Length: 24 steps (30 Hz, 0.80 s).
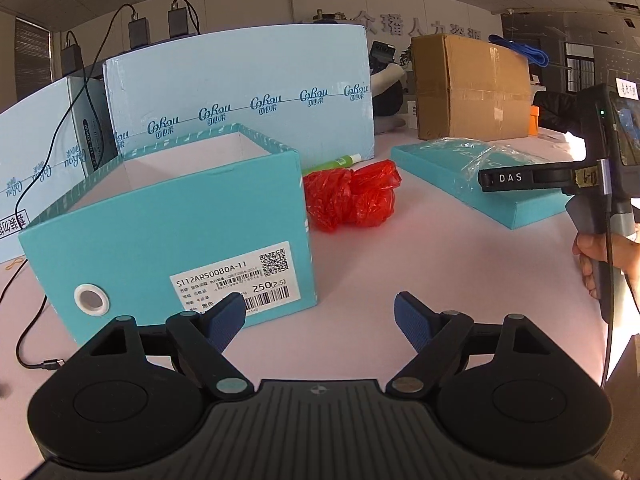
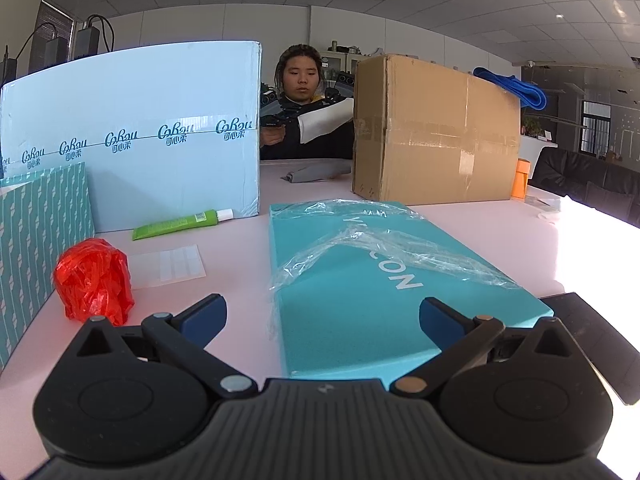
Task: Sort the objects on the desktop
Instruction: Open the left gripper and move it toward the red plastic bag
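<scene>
Pale pink tabletop (image 2: 472,240) is stretching ahead of both my grippers, with a bright washed-out edge running off to the right and open room on that side. Across the back, a light blue carton (image 2: 132,120) and a brown cardboard box (image 2: 432,128) are walling off the far edge; a person in dark clothing is sitting in the gap between them.

Through the left wrist camera I am seeing the open teal shoebox (image 1: 168,248) standing just ahead and to the left, its labelled end facing me; its pale inner walls are showing, but I cannot tell what is lying inside. Its teal lid (image 2: 360,280) is lying flat on the table to the right, with a crumpled clear plastic sheet (image 2: 384,240) resting on top. Between box and lid, a crumpled red plastic bag (image 1: 352,196) is sitting on the table, and a green tube (image 2: 180,222) is lying behind it, near the blue carton.

My left gripper (image 1: 320,318) is hovering over bare table beside the shoebox corner, jaws apart and holding nothing. My right gripper (image 2: 320,318) is pointing at the lid's near end, jaws wide apart, with nothing clamped between them.
</scene>
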Tool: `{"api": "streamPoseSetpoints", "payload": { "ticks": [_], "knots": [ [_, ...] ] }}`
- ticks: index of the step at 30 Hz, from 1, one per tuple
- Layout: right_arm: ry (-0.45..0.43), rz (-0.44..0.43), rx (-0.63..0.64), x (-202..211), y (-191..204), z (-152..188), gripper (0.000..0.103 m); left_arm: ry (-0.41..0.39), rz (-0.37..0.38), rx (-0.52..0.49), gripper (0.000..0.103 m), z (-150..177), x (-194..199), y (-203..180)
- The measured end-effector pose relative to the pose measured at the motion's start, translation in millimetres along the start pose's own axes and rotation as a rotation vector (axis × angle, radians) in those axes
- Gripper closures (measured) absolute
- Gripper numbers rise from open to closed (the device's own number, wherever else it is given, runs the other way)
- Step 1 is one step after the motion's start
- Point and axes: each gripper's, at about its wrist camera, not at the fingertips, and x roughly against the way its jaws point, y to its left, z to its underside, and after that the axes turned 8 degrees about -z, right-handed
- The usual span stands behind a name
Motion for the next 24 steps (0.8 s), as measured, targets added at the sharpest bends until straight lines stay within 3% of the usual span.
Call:
{"api": "streamPoseSetpoints", "payload": {
  "ticks": [4,7,15,18,24],
  "knots": [
    [0.0,-0.007,-0.008,0.1,-1.4,-0.4,0.0,0.039,-0.043,0.009,0.04,-3.9,-14.5,-21.5],
    [0.003,-0.014,-0.011,-0.1,-1.9,-0.8,0.0,0.056,-0.05,0.012,0.043,-7.6,-24.6,-33.1],
    [0.001,-0.04,-0.019,0.9,-3.0,-0.7,0.0,0.098,-0.073,0.045,0.042,-17.9,-49.3,-48.7],
    [0.006,-0.051,-0.015,0.3,-2.2,-1.3,0.0,0.095,-0.066,0.087,0.034,-22.9,-54.7,-48.1],
    [-0.002,-0.142,-0.012,0.1,-2.8,-3.1,0.0,0.094,-0.082,0.086,0.029,-29.4,-70.9,-52.0]
  ]
}}
